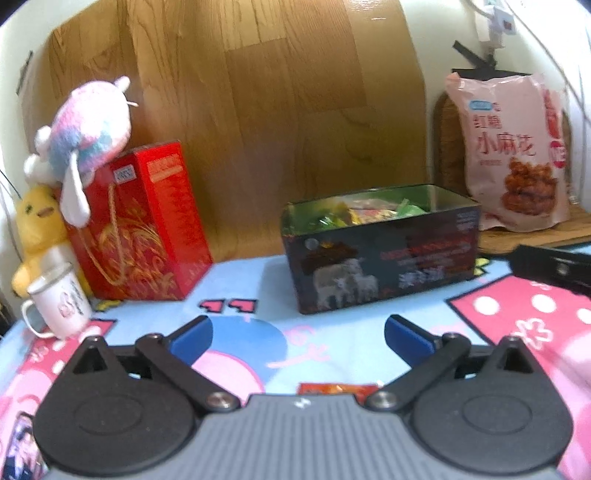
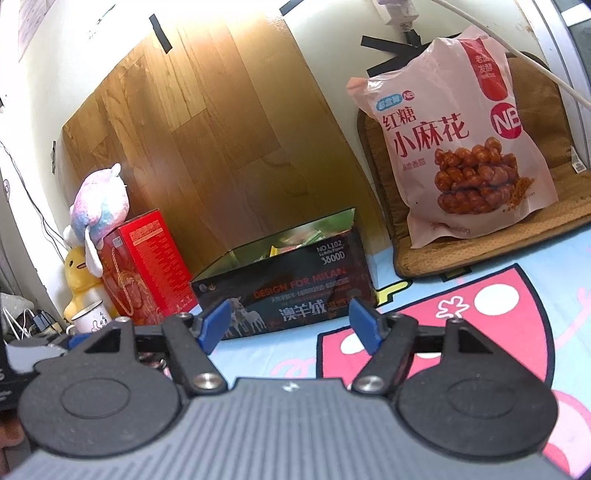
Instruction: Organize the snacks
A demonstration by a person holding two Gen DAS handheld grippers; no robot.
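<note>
A dark open box (image 1: 384, 254) printed with sheep stands on the cartoon cloth and holds several wrapped snacks (image 1: 365, 212). It also shows in the right wrist view (image 2: 291, 291). A pink snack bag (image 1: 513, 151) leans on the wall at the right, on a brown mat (image 2: 480, 254); the bag is large in the right wrist view (image 2: 454, 147). A red-orange snack packet (image 1: 334, 389) lies just in front of my left gripper's body. My left gripper (image 1: 298, 338) is open and empty, short of the box. My right gripper (image 2: 290, 325) is open and empty, near the box front.
A red gift box (image 1: 144, 225) stands at the left with a pastel plush toy (image 1: 88, 133) on top, a yellow duck plush (image 1: 35, 229) and a white mug (image 1: 59, 306) beside it. A wood-pattern panel (image 1: 258, 110) backs the scene. Cables and a plug (image 2: 402, 14) hang above the bag.
</note>
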